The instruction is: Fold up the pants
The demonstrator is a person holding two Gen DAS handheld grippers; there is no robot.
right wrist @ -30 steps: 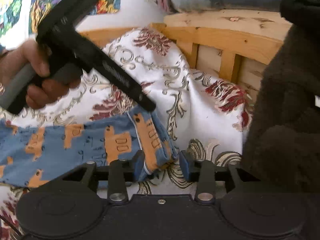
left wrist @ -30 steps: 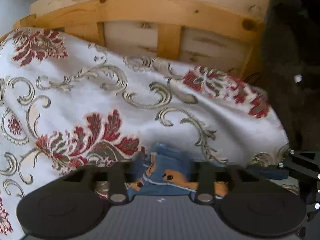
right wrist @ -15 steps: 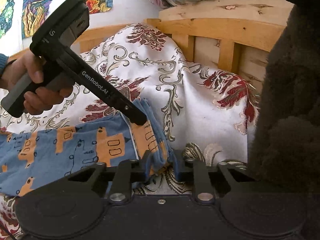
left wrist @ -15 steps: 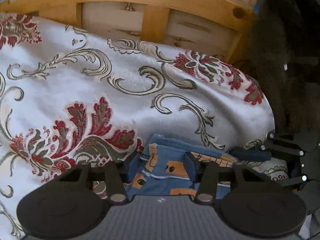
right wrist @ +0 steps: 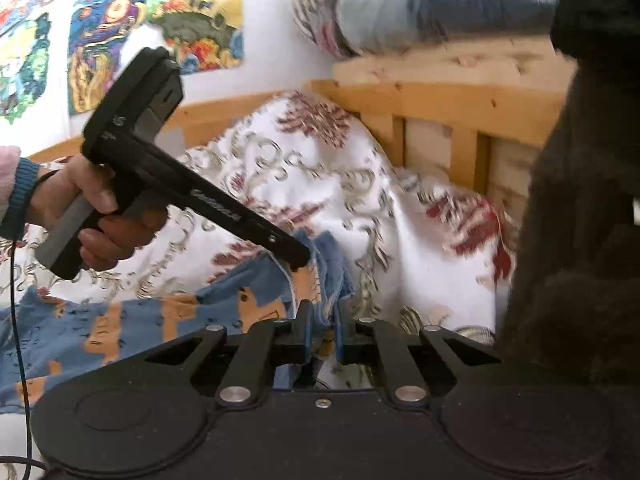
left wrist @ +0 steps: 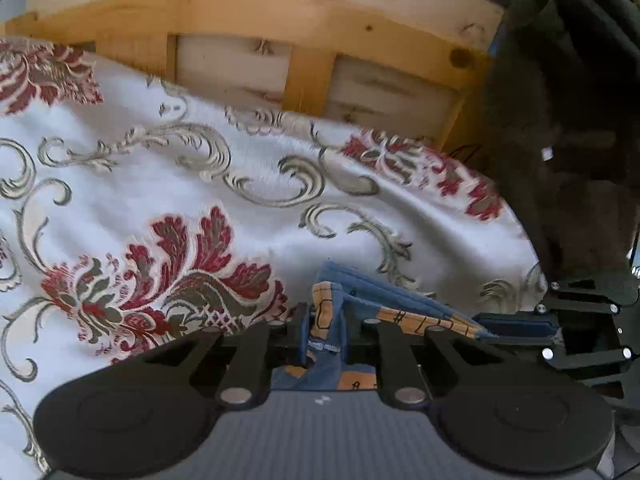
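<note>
The pants (right wrist: pixel 132 324) are blue with orange prints and lie on a white bedspread with red flowers (right wrist: pixel 320 184). My right gripper (right wrist: pixel 322 332) is shut on the pants' end edge, which bunches up between the jaws. My left gripper (left wrist: pixel 326 326) is shut on the same end of the pants (left wrist: pixel 384 300), a little further back. In the right wrist view the left gripper (right wrist: pixel 298 258) reaches in from the left, held by a hand (right wrist: pixel 96 216), with its tip on the raised cloth. In the left wrist view the right gripper (left wrist: pixel 516 326) shows at the right edge.
A wooden bed frame (left wrist: pixel 256 20) runs behind the bedspread. A dark fuzzy blanket (right wrist: pixel 580 240) rises at the right. Rolled bedding (right wrist: pixel 420 4) lies on the frame's top rail. Colourful pictures (right wrist: pixel 120 32) hang on the wall. A thin black cable (right wrist: pixel 18 320) hangs at the left.
Both grippers have closed on the pants' end and lifted it off the bedspread. The cloth now bunches up between the jaws.
</note>
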